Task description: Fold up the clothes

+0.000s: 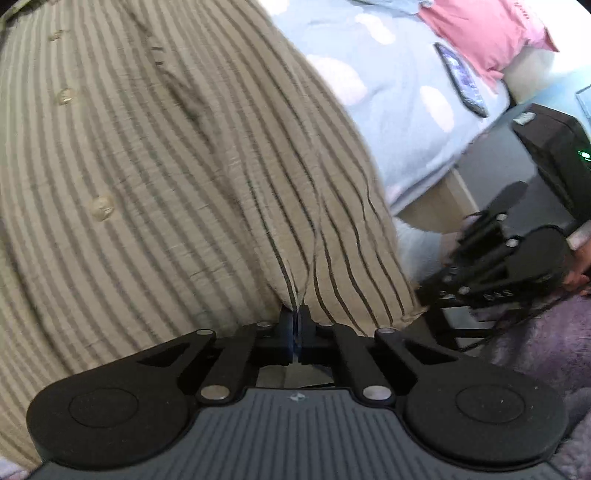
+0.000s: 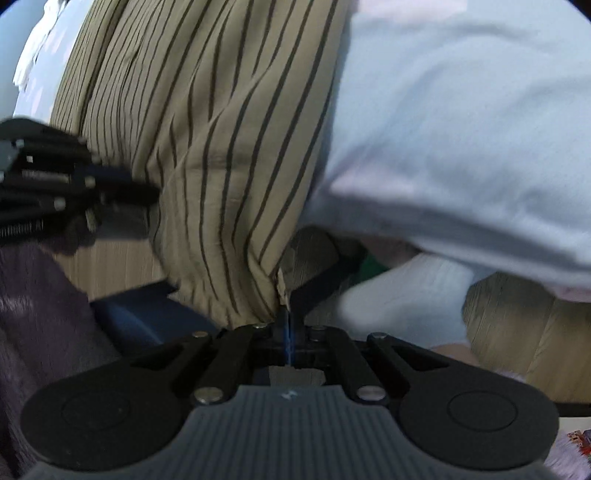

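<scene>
Both tongs are clamped on the hem of one striped shirt [image 1: 177, 177]. In the left wrist view the left tongs [image 1: 295, 328] are pinched together on a gathered bit of cloth at the shirt's lower edge, and the fabric fans up and away toward 11–12 o'clock, button placket w/ three buttons at approx 10 o'clock. The right tongs [image 1: 439, 284] show at 3 o'clock in that view, near the same edge, w/ a bit of the person's hand behind them.

In the right wrist view the right tongs [image 2: 287, 319] are closed on a thin fold of the shirt [image 2: 221, 155]; cloth rises to 12 and 11 o'clock. The left tongs [image 2: 140, 206] sit at 9 o'clock, blurred, so their grip can't be read from here.

So the hem runs roughly 3-to-9 between the two tongs, and the shirt's long axis runs away from both, toward 12. It hangs partly off the bed [image 1: 388, 110], which has a pale blue cover; rest of the garment lies up on it. A phone [image 1: 461, 79] and a pink cloth [image 1: 491, 33] sit at 1–2 o'clock, well apart from the shirt.

Likely next: carry the hem fwd toward 12 to fold it over. Neither tongs is clearly nearer; both need to travel together or the fold will skew.
</scene>
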Demonstrator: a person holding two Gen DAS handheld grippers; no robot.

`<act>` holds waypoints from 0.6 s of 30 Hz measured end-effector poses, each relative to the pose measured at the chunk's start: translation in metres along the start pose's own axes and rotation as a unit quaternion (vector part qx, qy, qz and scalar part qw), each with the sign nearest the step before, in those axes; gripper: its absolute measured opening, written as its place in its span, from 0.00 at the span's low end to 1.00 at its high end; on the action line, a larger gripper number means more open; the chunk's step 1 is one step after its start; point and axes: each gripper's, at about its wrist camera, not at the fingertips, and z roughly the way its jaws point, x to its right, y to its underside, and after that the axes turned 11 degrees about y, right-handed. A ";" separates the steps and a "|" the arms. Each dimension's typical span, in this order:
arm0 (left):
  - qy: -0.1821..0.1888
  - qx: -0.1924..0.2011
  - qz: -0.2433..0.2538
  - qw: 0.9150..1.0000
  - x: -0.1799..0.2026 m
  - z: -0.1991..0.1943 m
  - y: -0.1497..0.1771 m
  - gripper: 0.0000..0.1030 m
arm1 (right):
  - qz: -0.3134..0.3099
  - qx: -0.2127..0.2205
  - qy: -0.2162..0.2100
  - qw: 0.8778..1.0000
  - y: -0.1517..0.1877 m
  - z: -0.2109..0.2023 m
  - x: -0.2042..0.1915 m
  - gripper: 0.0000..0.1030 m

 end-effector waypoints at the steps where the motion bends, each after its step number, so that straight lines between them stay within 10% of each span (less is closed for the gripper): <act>1: -0.003 -0.003 -0.001 1.000 -0.001 0.000 0.001 0.00 | -0.002 -0.004 0.001 1.000 0.002 0.001 -0.002 0.00; 14: 0.010 -0.012 -0.001 1.000 0.000 0.004 0.007 0.01 | -0.005 -0.037 -0.001 0.999 0.018 0.012 -0.023 0.10; 18: 0.001 -0.026 0.001 1.000 0.000 0.012 0.009 0.01 | -0.012 -0.036 0.026 0.999 0.022 0.014 -0.026 0.36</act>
